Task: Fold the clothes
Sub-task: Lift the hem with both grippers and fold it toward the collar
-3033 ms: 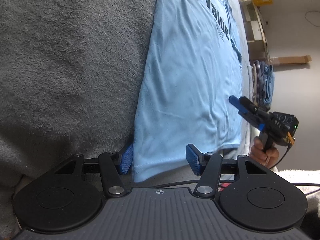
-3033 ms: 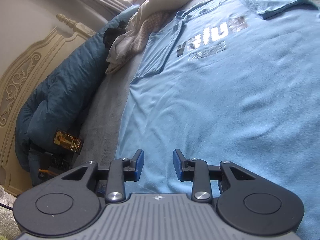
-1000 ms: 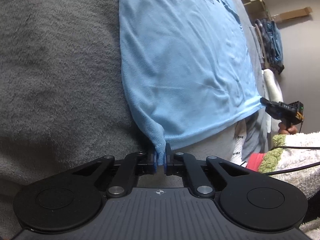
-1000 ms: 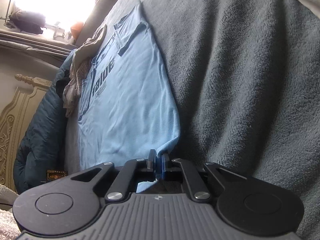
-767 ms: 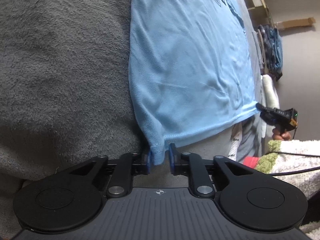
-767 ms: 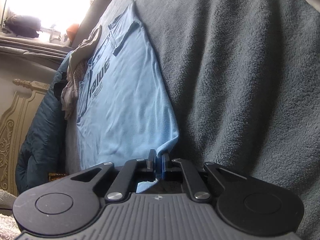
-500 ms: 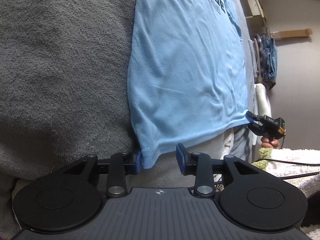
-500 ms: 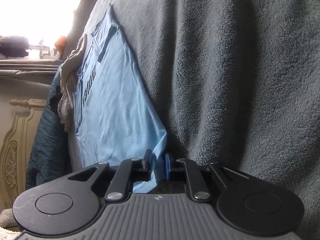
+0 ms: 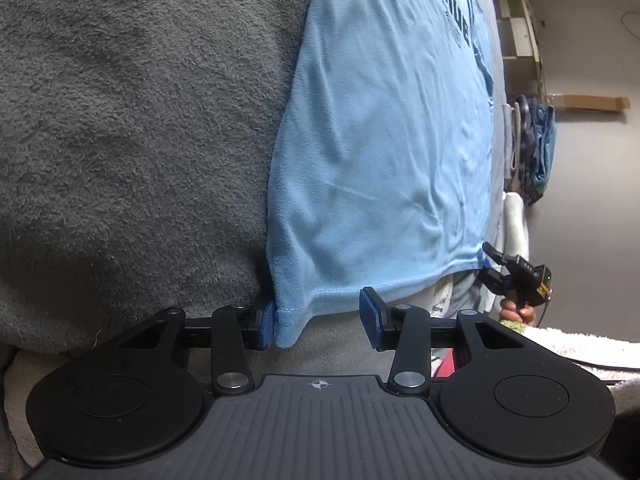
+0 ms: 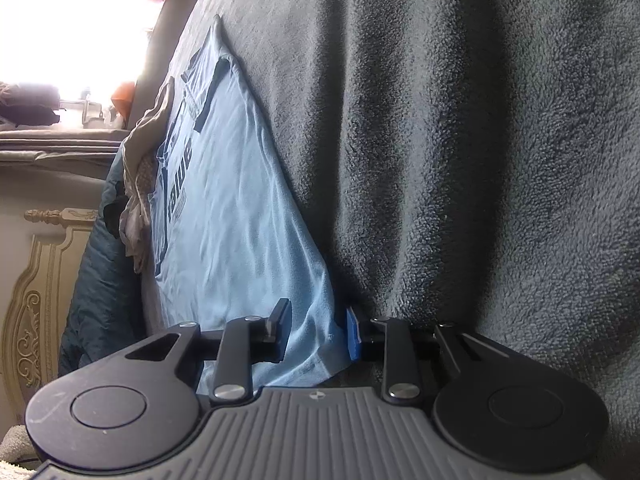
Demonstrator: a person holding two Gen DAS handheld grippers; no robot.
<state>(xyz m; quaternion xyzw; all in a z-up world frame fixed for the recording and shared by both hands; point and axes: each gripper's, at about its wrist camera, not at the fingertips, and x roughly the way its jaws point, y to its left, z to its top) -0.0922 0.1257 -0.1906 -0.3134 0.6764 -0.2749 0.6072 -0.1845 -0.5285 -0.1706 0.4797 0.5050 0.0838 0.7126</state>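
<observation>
The left claw (image 9: 320, 324) is spread wide, its blue fingertips (image 9: 370, 312) well apart, held low and level. The right claw (image 10: 318, 334) also gapes. Far right in the left wrist view, a hand (image 9: 516, 312) grips the right claw's handle.

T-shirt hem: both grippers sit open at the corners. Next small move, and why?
Probably draw both grippers back off the hem. The left gripper and right gripper are open, each with a bottom corner of the T-shirt loose between its fingers, and the shirt lies flat on the grey blanket, so the hem looks placed.
</observation>
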